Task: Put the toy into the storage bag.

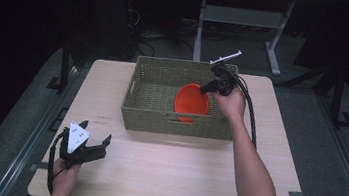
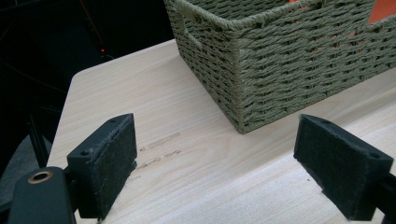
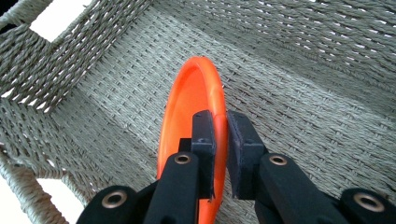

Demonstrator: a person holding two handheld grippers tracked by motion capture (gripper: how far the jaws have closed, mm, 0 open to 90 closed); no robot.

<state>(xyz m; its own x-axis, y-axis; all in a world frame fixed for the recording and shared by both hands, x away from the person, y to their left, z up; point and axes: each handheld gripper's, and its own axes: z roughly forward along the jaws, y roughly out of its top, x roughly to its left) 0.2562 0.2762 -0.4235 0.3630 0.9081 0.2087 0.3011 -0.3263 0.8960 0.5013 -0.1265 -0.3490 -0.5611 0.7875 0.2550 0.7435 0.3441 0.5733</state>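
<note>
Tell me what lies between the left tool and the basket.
Only bare table lies between the left tool and the basket, as the high view shows.

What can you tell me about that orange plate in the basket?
The orange plate is round, glossy like plastic, with a raised rim. It stands tilted on edge inside the woven basket, over the basket's right half in the high view. The right gripper is shut on its rim, one pad on each face. Whether its lower edge touches the basket floor is hidden.
</note>
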